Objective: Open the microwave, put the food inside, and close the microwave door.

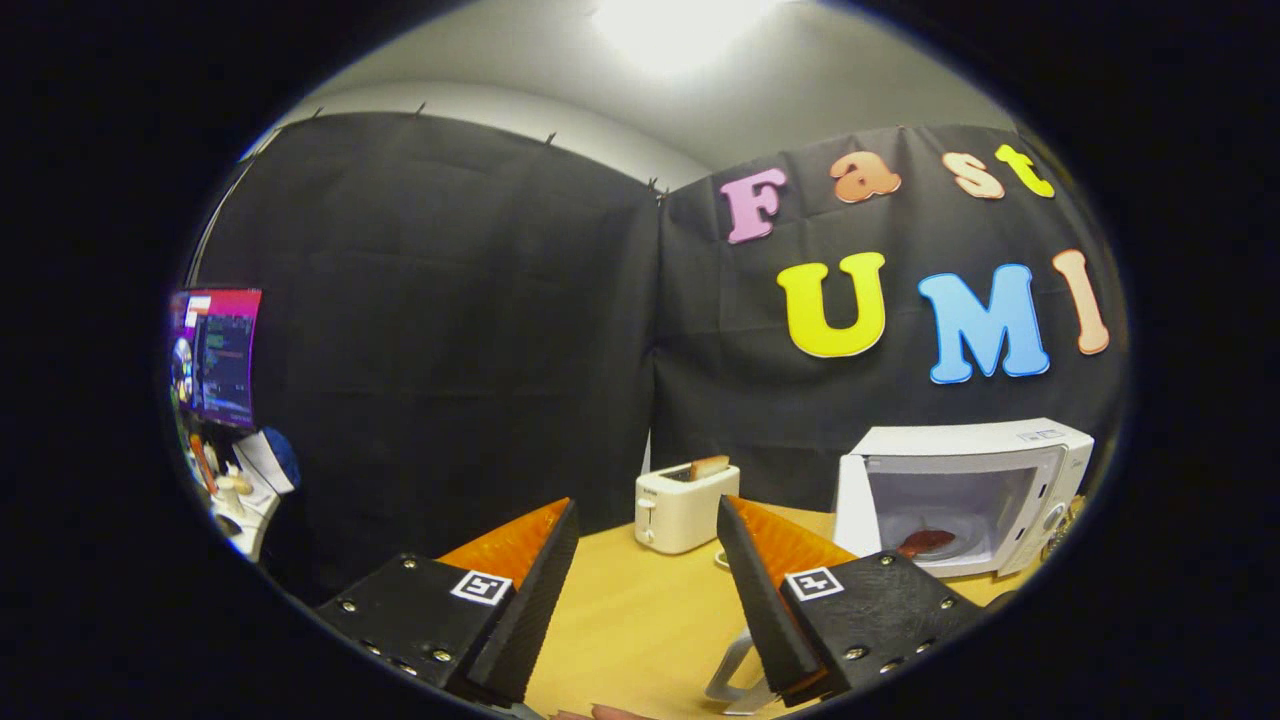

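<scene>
While the gripper (648,520) hangs over the near part of the bench (640,620), its fingers (535,590) stand spread apart with nothing between them but bare wood. Just by the right finger, low down, a pale handle-shaped piece (728,672) rests on the bench; what it belongs to I cannot tell. Beyond the fingertips, toward the bench's far edge, sits a white toaster (685,505) with a slice of bread (709,466) standing up out of its slot. Further right, at the far right corner, the microwave (965,495) stands with its door (852,505) swung open to the left. Inside it the food (926,542), a reddish-brown piece, lies on the turntable. Off past the bench's left side a lit monitor (218,355) glows against the booth wall.
</scene>
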Demonstrator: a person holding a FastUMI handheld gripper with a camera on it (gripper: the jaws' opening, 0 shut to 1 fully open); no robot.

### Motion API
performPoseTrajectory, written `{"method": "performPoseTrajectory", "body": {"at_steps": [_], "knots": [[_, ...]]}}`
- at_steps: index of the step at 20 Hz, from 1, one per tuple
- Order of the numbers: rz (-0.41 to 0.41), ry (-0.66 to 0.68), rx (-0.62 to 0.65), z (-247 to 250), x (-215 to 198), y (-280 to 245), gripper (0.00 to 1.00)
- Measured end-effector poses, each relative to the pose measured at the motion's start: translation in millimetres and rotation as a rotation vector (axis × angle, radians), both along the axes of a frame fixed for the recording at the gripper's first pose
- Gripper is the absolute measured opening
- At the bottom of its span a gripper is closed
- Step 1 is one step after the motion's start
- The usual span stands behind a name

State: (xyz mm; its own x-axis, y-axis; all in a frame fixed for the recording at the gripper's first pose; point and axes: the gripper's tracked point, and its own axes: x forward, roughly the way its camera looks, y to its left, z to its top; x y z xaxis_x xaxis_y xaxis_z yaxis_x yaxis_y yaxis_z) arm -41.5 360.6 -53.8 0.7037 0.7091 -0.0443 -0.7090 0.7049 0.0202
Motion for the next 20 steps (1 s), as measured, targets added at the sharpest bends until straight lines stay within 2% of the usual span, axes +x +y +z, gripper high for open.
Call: {"method": "performPoseTrajectory", "body": {"at_steps": [4,6,8,10,12,13,15,17,20], "knots": [[-0.008,0.019,-0.035,-40.0,4.6,20.0,0.84],[0.02,0.064,-0.035,-55.6,2.9,28.2,0.83],[-0.015,0.063,-0.039,-61.2,11.4,20.3,0.82],[-0.118,0.047,-0.062,-69.3,26.8,-1.0,0.57],[-0.098,0.15,-0.041,-92.0,25.4,4.7,0.2],[-0.099,0.196,-0.038,-100.7,27.6,2.3,0.14],[-0.121,0.181,-0.048,-99.7,30.6,-6.1,0.03],[-0.145,0.136,-0.066,-94.2,31.6,-17.9,0.03],[-0.185,0.151,-0.088,-102.6,36.5,-36.6,0.01]]}}
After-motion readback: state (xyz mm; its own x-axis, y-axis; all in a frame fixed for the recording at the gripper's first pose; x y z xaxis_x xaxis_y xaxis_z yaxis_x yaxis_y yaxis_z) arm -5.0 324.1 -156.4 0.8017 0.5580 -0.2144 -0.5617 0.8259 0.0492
